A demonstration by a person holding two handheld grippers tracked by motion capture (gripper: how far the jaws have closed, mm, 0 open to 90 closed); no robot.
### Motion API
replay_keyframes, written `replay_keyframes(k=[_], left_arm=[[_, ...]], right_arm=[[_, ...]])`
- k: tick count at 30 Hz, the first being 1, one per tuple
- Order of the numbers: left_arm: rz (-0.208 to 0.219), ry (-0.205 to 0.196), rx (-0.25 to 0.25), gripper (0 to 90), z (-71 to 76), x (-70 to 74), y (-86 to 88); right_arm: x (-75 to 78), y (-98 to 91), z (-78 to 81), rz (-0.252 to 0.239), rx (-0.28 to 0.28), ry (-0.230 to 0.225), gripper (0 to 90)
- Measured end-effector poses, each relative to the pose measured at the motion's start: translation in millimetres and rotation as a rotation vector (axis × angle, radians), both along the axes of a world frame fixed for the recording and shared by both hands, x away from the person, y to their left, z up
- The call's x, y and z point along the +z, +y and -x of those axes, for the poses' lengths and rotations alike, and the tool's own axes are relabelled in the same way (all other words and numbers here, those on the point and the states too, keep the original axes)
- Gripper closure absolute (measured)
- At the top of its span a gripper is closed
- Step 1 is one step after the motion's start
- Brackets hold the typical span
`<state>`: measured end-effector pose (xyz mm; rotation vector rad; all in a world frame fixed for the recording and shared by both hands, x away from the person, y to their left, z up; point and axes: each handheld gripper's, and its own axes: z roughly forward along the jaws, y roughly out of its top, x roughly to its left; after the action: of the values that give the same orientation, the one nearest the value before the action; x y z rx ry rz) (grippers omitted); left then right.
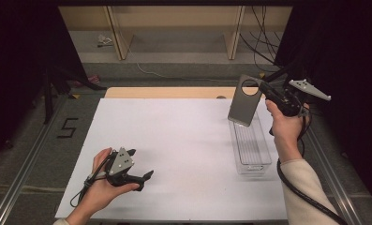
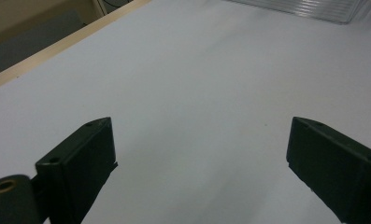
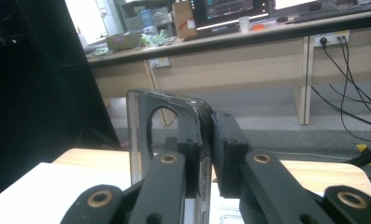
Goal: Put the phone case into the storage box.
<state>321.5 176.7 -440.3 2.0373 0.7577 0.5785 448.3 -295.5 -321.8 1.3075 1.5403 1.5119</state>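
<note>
Well, the white sheet (image 1: 183, 154) lay bare across most of the table, and nothing stood between the two hands. A clear bin (image 1: 250, 146) sat on the sheet at the right side, long and narrow, directly beneath the raised right gripper (image 1: 263, 90). Behind the table ran a wooden shelf (image 1: 174, 28) with loose cables (image 1: 263, 42) hanging near its right end.

The grey lid (image 1: 244, 101), a flat plate with a round hole near its top, hung tilted above the far end of the bin, its lower edge just over the rim. The right gripper's jaws were clamped on the lid's upper edge beside the hole, one jaw on each face. The left gripper (image 1: 141, 164) rested low over the sheet at the near left, well apart from lid and bin, its jaws spread wide with nothing between them.

The right gripper view caught the pinch up close: the lid (image 3: 141, 135) edge-on between the two black jaws, and beyond it a desk with monitors (image 3: 234, 11). The left gripper view showed the gap between its jaws over bare sheet (image 2: 197, 102), with the bin's ribbed wall (image 2: 314, 9) at the top edge.
</note>
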Motion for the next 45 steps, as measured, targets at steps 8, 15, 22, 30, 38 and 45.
replay_keyframes(k=[8,15,22,30,38,45], left_arm=[[0.001,0.000,0.000,7.5,0.2,0.7,0.2],[0.000,-0.001,0.000,7.5,0.2,0.7,0.1],[-0.002,0.000,0.002,7.5,-0.1,0.6,0.6],[0.000,-0.002,0.002,7.5,0.0,0.9,0.5],[0.000,-0.001,0.003,7.5,-0.2,0.8,0.7],[-0.001,-0.002,0.003,7.6,-0.1,0.9,0.5]], right_arm=[[0.7,-2.1,0.1,0.000,-0.008,-0.002,82.6],[0.9,-3.6,0.2,0.003,-0.013,-0.003,82.6],[1.4,-5.9,-0.1,0.005,-0.023,-0.007,82.6],[1.5,-8.4,-0.1,0.011,-0.034,-0.009,82.6],[1.2,-10.0,-0.5,0.014,-0.042,-0.006,82.6],[0.5,-11.2,-0.9,0.016,-0.047,-0.004,82.6]])
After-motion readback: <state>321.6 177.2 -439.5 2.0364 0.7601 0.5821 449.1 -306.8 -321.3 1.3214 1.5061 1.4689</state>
